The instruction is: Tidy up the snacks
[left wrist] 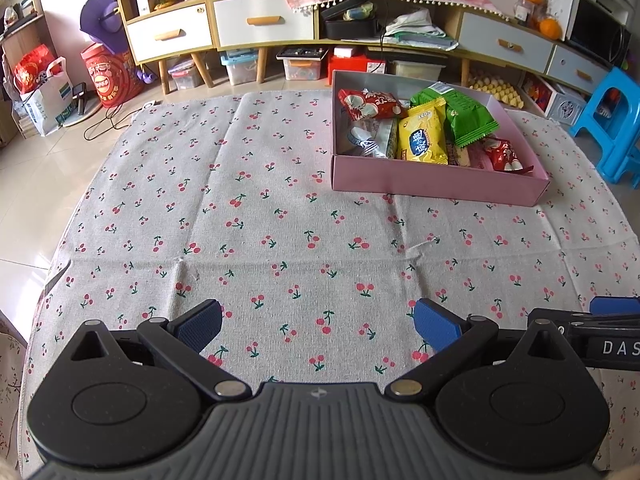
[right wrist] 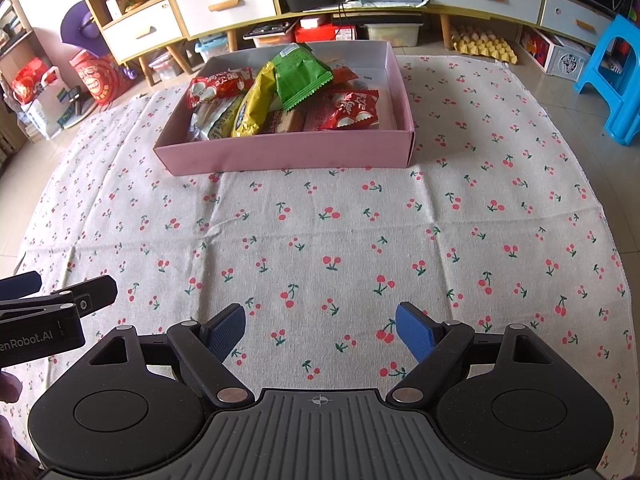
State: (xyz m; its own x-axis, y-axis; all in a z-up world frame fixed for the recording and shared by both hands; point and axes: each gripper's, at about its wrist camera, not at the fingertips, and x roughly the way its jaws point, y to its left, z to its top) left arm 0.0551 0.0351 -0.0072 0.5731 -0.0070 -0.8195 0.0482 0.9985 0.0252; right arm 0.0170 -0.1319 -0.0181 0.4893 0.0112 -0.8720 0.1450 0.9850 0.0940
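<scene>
The left tool point(left wrist: 318, 324) hovers low over the cherry cloth point(left wrist: 248, 216), fingers spread, gripping nothing. The right tool point(right wrist: 320, 330) sits just beside it, likewise spread and empty. The snacks point(right wrist: 280, 96) lie piled in the pink box point(right wrist: 288, 152), ahead of both tools: right of the left one, slightly left of the right one, which looks nearer. The box's long side faces the tools. No loose snacks show on the bench; bare cloth lies between.

One pink box point(right wrist: 288, 152), two red snack packets point(right wrist: 220, 86), one yellow point(right wrist: 256, 104), one green point(right wrist: 300, 74)
</scene>
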